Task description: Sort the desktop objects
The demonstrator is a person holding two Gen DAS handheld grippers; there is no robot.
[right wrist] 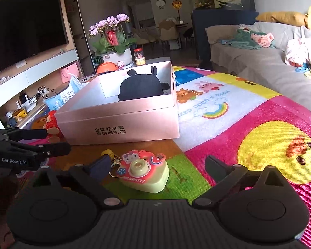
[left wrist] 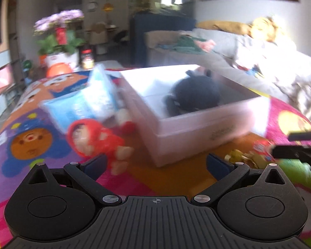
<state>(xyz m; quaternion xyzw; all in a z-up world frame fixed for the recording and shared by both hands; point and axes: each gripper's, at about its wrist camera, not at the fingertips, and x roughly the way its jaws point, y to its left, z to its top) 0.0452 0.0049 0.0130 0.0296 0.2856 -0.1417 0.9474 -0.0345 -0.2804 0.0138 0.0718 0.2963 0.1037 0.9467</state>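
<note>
A pink open box stands on the colourful mat, with a black plush toy inside; the box and plush also show, blurred, in the left wrist view. My right gripper is open around a Hello Kitty toy camera, with a yellow keychain behind its left finger. My left gripper is open and empty, just right of a red hooded doll. A blue tissue pack lies behind the doll. The left gripper shows at the left of the right wrist view.
A grey sofa with clothes and plush toys runs along the right. A potted orchid, a jar and an orange ball stand beyond the box. A TV and shelf unit are at left.
</note>
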